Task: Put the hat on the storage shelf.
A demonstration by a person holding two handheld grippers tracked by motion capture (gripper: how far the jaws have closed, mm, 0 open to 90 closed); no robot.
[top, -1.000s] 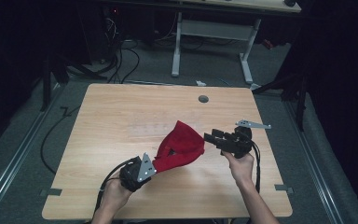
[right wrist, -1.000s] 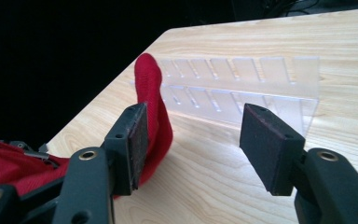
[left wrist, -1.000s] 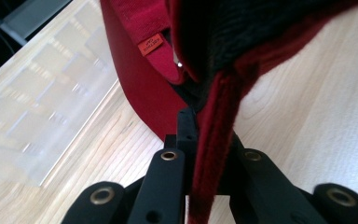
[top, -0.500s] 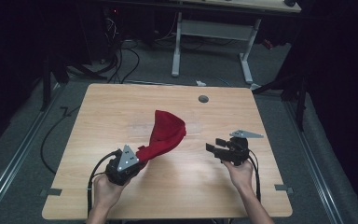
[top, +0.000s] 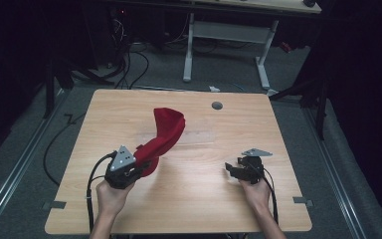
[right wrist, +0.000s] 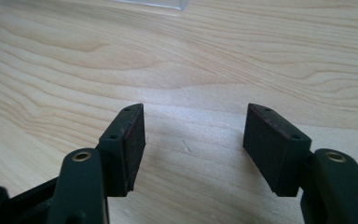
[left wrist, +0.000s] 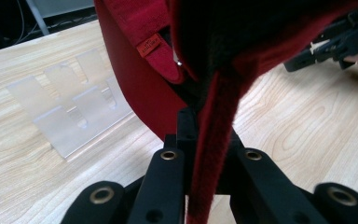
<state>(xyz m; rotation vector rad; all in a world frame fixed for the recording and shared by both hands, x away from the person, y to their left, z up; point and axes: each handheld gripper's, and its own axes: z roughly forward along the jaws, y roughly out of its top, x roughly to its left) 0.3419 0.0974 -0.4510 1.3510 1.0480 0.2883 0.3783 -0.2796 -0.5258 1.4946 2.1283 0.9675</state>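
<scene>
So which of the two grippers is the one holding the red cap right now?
The left gripper, at the left of the high view: its jaws are clamped on the red cap, lifting it off the table. The right gripper is open, with nothing between its jaws.

You work at a light wooden table [top: 194, 199] on grey carpet [top: 30, 164]. Behind it stands a white-legged desk [top: 229, 45], with black cables [top: 129, 59] on the floor; the room around you lies dark.
</scene>
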